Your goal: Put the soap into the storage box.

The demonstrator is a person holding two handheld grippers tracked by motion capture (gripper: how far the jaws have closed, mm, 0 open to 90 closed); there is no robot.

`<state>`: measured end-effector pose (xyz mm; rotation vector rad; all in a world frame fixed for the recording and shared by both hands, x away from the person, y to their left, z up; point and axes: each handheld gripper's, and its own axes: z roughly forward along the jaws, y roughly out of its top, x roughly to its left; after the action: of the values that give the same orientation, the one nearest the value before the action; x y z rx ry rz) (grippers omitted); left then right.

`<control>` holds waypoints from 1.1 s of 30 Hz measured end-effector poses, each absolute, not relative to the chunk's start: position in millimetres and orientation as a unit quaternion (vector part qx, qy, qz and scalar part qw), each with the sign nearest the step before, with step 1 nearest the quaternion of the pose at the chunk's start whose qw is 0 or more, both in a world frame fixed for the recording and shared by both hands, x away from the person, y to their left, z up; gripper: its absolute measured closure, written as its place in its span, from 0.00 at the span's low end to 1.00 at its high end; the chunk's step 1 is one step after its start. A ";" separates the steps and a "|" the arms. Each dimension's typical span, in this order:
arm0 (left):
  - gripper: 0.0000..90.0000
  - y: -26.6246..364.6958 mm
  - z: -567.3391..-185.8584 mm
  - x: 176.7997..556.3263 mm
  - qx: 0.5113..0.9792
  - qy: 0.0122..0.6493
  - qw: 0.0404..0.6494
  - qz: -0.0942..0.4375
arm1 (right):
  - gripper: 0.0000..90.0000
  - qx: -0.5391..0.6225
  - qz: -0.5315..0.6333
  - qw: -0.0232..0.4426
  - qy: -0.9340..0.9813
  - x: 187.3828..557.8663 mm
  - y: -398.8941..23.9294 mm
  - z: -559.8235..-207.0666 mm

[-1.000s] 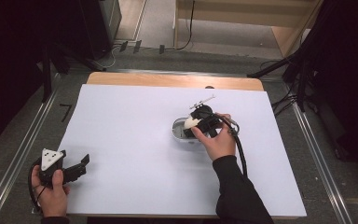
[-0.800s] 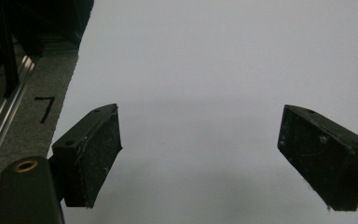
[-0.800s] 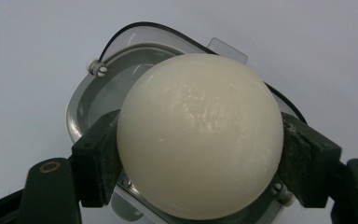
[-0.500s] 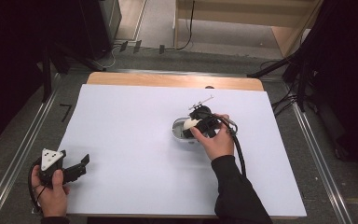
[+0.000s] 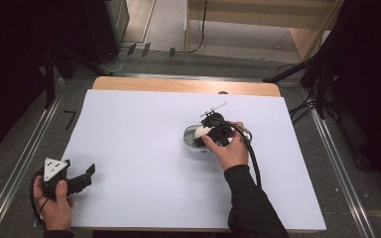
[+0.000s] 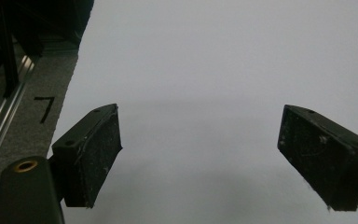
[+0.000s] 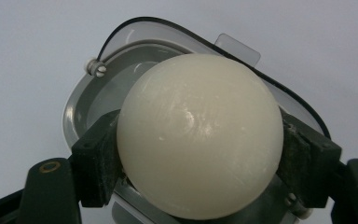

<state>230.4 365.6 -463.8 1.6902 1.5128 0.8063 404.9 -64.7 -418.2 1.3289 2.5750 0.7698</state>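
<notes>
A cream-white ball [image 7: 199,140] sits squeezed between the two black pads of my right gripper [image 7: 200,158], which is shut on it. Right beneath it lies a small grey oval container [image 7: 77,112] with a clear hinged lid [image 7: 235,44]. In the high view the ball [image 5: 202,131] and right gripper [image 5: 206,135] hover over that container [image 5: 189,143] right of the sheet's middle. My left gripper [image 5: 85,174] rests near the front left corner, jaws wide apart; its pads [image 6: 93,154] hold nothing over the white sheet.
A large white sheet [image 5: 144,148] covers the wooden table [image 5: 178,85]. A black cable [image 5: 252,158] trails from the right gripper along the sleeve. Grey floor with a metal rail [image 5: 15,168] runs beside the table's left edge.
</notes>
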 end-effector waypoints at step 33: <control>0.16 366.0 -463.6 230.3 0.656 0.587 0.359 0.312 | 0.19 0.451 0.258 0.054 0.853 405.6 -68.9 -418.4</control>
<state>230.3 366.0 -463.6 1.6911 1.5144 0.8039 405.6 -68.9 -418.4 1.3689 2.5903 0.7837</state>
